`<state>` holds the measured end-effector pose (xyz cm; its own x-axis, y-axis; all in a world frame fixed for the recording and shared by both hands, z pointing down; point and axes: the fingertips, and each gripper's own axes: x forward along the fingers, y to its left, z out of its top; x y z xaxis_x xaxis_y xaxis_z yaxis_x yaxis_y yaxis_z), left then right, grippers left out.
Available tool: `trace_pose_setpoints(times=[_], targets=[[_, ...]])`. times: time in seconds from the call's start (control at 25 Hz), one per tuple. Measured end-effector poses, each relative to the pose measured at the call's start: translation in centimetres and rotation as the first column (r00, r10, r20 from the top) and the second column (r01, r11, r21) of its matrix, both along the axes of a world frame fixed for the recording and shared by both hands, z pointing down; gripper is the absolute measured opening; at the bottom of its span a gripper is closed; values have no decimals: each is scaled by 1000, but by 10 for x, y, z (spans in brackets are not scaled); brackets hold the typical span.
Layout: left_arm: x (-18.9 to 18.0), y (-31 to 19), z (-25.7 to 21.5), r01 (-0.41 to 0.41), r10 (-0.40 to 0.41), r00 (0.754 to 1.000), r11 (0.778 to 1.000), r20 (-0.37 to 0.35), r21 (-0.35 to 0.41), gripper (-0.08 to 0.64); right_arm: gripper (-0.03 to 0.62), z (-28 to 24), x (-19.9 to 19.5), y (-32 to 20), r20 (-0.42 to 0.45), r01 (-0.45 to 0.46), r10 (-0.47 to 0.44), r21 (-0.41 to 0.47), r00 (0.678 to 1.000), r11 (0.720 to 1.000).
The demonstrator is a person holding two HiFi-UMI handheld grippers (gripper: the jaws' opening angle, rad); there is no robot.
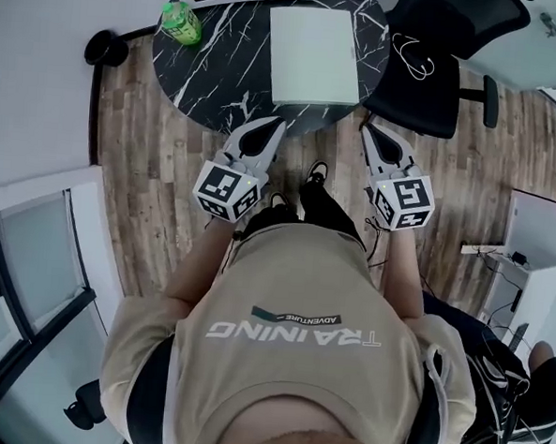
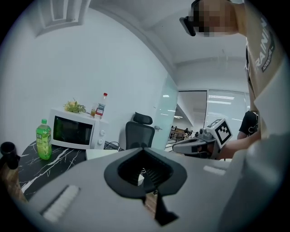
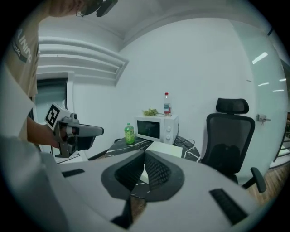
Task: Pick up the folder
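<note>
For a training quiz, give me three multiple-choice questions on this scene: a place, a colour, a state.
1. The folder lies: A on the table; B in a drawer; C on a shelf.
2. The table's bottle is: A red; B green; C blue.
3. The left gripper and right gripper are: A open; B shut, empty; C shut on the folder.
A, it lies flat on the dark top; B, its plastic is green; B, both jaw pairs meet with nothing between.
</note>
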<state>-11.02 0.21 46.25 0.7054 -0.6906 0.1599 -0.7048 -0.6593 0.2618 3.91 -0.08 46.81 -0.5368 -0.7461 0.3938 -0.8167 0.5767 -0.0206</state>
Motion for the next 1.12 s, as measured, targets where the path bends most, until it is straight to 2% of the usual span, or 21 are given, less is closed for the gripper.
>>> trace_pose_setpoints(times=[0.28,0.48,0.76,0.92,1.12], targets=[[12,-39,-13,85,-85,995,996,61,-5,6,9,-1,13,-52,55,58,-59,17,997,998],[25,-65,-2,157,-152,985,986,85,-58,6,9,10,28,-84,70,124,-124,0,990,992],[19,-77,15,233,-219,966,967,135,-100,6,9,29,25,-112,103,188,-183,-42,978,981],[13,-99,14,239,-226,965,967,136,-91,6,9,33,19,-127,106,198,-192,-55,976,979],[3,-134,14,192,-185,978,979,99,-65,6,9,27,8,-152,77,165,-161,-45,984,985]])
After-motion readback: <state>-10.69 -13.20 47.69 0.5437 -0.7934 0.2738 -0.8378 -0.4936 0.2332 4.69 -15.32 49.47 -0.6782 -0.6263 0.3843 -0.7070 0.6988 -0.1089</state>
